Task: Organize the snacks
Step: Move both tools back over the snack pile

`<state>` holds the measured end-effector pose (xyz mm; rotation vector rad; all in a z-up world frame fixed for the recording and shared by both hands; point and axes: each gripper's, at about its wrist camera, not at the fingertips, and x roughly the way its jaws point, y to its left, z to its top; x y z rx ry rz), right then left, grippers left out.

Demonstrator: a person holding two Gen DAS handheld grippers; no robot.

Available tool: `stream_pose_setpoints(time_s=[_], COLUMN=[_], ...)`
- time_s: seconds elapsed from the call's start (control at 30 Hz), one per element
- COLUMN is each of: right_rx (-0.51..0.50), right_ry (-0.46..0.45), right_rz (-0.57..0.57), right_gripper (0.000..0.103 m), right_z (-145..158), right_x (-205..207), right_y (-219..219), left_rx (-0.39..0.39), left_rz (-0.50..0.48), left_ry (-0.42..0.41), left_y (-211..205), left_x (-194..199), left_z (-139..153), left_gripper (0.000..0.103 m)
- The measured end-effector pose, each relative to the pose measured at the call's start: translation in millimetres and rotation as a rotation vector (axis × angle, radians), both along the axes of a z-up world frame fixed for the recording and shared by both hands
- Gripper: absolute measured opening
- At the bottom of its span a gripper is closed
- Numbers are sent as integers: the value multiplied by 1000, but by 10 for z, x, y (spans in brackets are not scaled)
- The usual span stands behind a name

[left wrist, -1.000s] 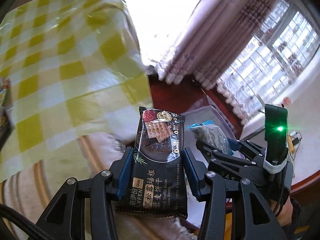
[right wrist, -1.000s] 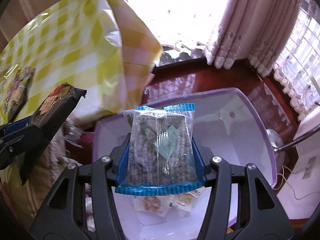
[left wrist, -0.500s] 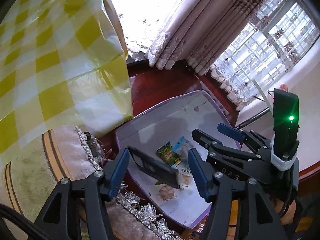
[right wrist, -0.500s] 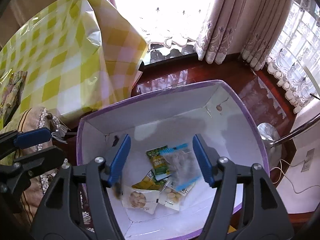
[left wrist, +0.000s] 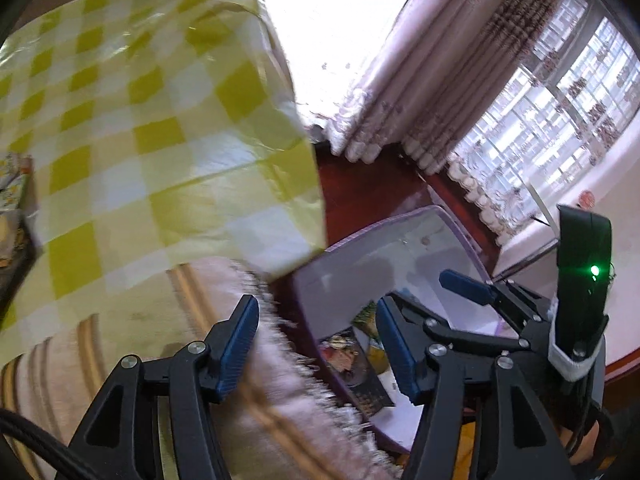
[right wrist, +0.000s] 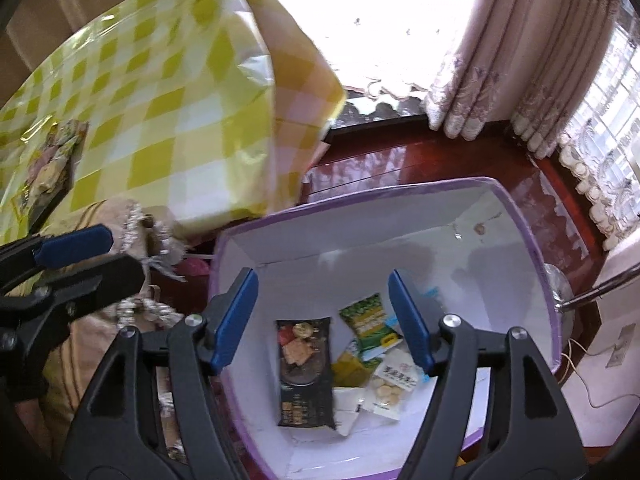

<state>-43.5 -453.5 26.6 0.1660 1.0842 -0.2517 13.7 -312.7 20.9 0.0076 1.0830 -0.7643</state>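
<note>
A white box with a purple rim [right wrist: 520, 220] stands on the dark wood floor and holds several snack packs. A black biscuit pack [right wrist: 306, 368] lies flat in it beside a green pack [right wrist: 370, 322] and a white pack [right wrist: 390, 386]. My right gripper [right wrist: 324, 316] is open and empty above the box. My left gripper [left wrist: 316, 346] is open and empty over the fringed cloth at the box's left edge [left wrist: 304, 312]. The black pack [left wrist: 360, 380] shows in the left wrist view too. The left gripper [right wrist: 76, 256] appears at the left of the right wrist view.
A table with a yellow-checked cloth [right wrist: 152, 120] stands left of the box, with snack packs [right wrist: 50, 164] lying on it. A beige fringed cloth [left wrist: 160, 320] hangs below the table edge. Pink curtains [right wrist: 520, 60] and a window are behind. A metal pole [right wrist: 600, 284] stands right of the box.
Both grippers opened and let go of their packs. The black biscuit pack and the clear blue-edged pack dropped into the box. The left gripper then swung left towards the table.
</note>
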Motion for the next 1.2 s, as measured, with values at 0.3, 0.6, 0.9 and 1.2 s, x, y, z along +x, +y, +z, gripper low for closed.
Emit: stream_pose_setpoints(time_s=[0.3, 0.6, 0.9, 1.2], right_rx=[31, 20, 44, 28], right_ry=[-11, -47, -82, -100], right_rz=[105, 151, 199, 343], right_gripper=[72, 73, 75, 76], right_z=[51, 186, 272, 276], right_x=[156, 325, 531, 761], right_y=[496, 930, 1256, 1764], left_rx=[-8, -49, -60, -81], left_rz=[139, 313, 495, 627], left_ry=[-47, -50, -41, -3], left_y=[650, 1434, 2286, 2833], left_x=[117, 290, 416, 573], left_z=[97, 123, 60, -63], left_gripper=[62, 62, 62, 62])
